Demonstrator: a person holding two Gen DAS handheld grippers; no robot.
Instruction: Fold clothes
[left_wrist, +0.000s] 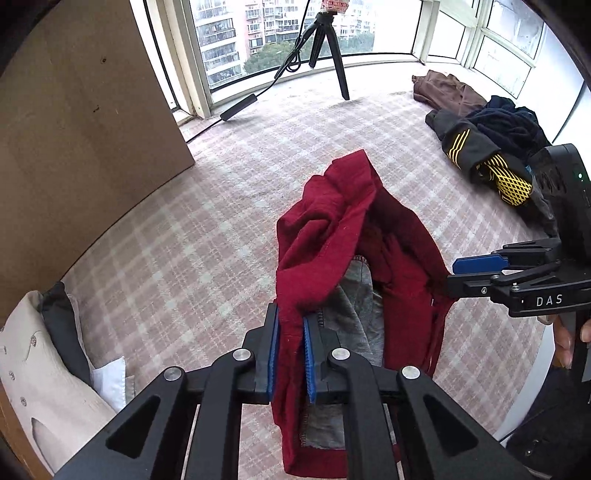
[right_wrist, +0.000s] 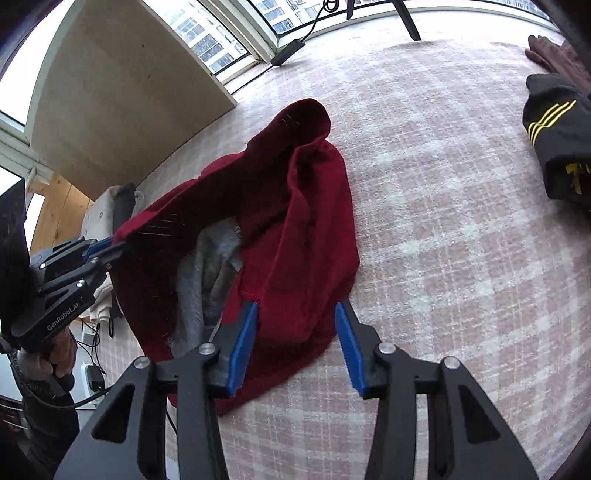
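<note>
The pink-and-white checked bed cover (right_wrist: 461, 240) carries your crumpled dark-red knit garment with grey lining (right_wrist: 314, 221), soft and floppy. Your left gripper (left_wrist: 290, 354) is clenched on its hem at six o'clock; your right gripper (right_wrist: 295, 347) hangs released, so pinch the near edge.

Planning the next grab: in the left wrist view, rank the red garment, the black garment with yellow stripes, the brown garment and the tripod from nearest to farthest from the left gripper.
1. red garment: clamped in the left gripper, straight ahead.
2. black garment with yellow stripes: right, on the checked blanket.
3. brown garment: farther right, behind it.
4. tripod: by the window; close to the brown garment's range.
</note>
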